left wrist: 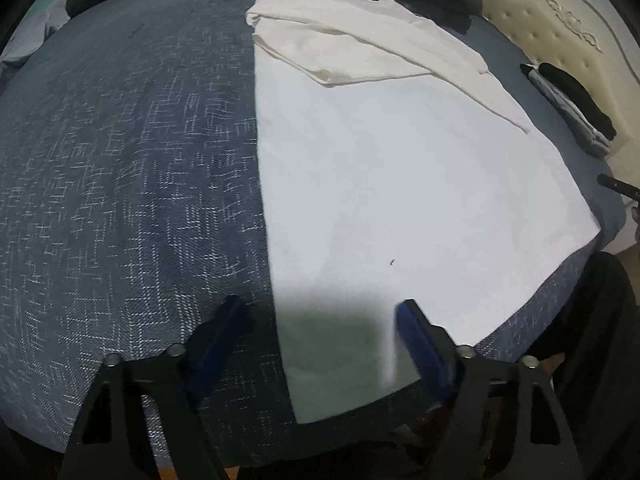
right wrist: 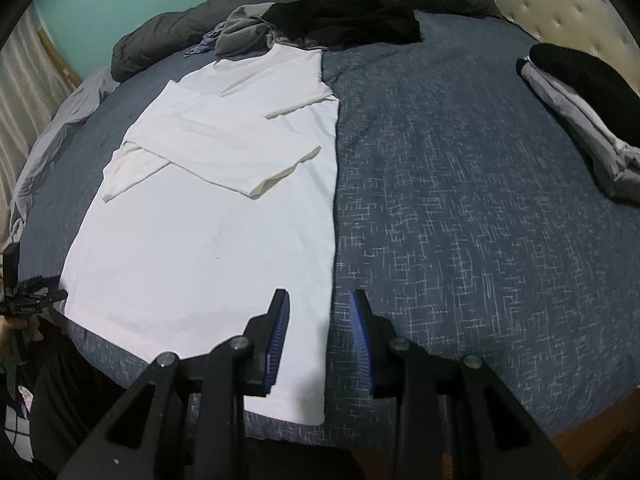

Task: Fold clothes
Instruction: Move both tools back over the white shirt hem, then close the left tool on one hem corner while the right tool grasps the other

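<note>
- White T-shirt (right wrist: pixel 208 240): laid flat on the bed, sides and both sleeves already folded inward to form a long panel; hem end nearest the cameras, collar end far off beside the clothes pile
- Handling, judged: light, soft, limp cotton; will sag and slide out of shape if lifted by one point; not fragile; creases easily
- Hold points, judged: the two near hem corners, one per tongs, pinching every folded layer together so the panel can be carried over toward the collar
- Left tongs (left wrist: pixel 324 320): jaws well apart, straddling the shirt's long edge just above the near hem corner; the pads are clear of the cloth, nothing gripped
- Right tongs (right wrist: pixel 318 320): jaws partly open, narrower than the left pair, standing either side of the shirt's other long edge close to the hem; nothing gripped
- Bed cover (right wrist: pixel 460 220): dark blue weave with pale flecks, slightly textured, so the shirt should stay put while a corner is pinched
- Folded stack (right wrist: pixel 580 108): grey pieces with a black one on top, at the bed's edge, well apart from the shirt
- Clothes pile (right wrist: pixel 320 24): unfolded grey and black garments, touching the collar end
- Headboard (left wrist: pixel 560 48): cream, button-tufted, behind the stack
</note>
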### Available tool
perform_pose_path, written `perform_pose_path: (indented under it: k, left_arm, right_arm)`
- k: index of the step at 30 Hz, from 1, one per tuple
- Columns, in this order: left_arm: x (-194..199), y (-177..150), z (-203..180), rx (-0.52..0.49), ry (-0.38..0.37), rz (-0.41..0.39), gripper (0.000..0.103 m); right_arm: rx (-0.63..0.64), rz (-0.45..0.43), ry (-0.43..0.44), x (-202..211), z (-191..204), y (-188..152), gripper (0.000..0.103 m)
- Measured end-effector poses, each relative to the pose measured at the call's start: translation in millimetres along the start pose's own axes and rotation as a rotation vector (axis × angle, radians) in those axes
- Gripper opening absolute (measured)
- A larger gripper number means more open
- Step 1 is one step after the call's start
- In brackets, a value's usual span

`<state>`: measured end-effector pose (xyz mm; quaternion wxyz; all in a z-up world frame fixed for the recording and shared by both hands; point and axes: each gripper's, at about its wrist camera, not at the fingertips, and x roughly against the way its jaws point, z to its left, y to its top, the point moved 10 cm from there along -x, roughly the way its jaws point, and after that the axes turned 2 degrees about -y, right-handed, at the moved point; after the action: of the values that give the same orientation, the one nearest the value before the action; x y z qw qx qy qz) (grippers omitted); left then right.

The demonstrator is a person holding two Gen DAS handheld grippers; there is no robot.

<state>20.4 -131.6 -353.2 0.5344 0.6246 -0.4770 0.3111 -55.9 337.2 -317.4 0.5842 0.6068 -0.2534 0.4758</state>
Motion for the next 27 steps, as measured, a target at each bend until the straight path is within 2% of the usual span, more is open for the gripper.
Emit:
perform_pose_path:
  k: [2, 4, 14, 16, 19, 27]
  left_arm:
    - [2, 0, 2, 0.010, -0.007, -0.003, 0.067]
    - [6, 0, 1, 0.011, -0.024, -0.012, 0.051]
    - [10, 0, 3, 0.006, -0.061, 0.002, 0.021]
    - [11, 0, 5, 0.009, -0.068, 0.003, 0.012]
    - [15, 0, 8, 0.011, -0.075, -0.001, 0.005]
    - [22, 0, 10, 0.000, -0.089, 0.000, 0.004]
  right_arm:
    - [-0.009, -0.002, 0.002, 1, -1, 1, 0.031]
    - [-0.011, -0.003, 0.003, 2, -2, 1, 0.031]
    - [-0.033, 0.014, 0.020, 1, -6, -4, 0.031]
    - [-0.042, 0.036, 0.029, -2, -7, -9, 0.036]
    - [-0.066, 0.058, 0.042, -6, -12, -19, 0.045]
    - [-0.080, 0.175, 0.119, -21, -5, -52, 0.046]
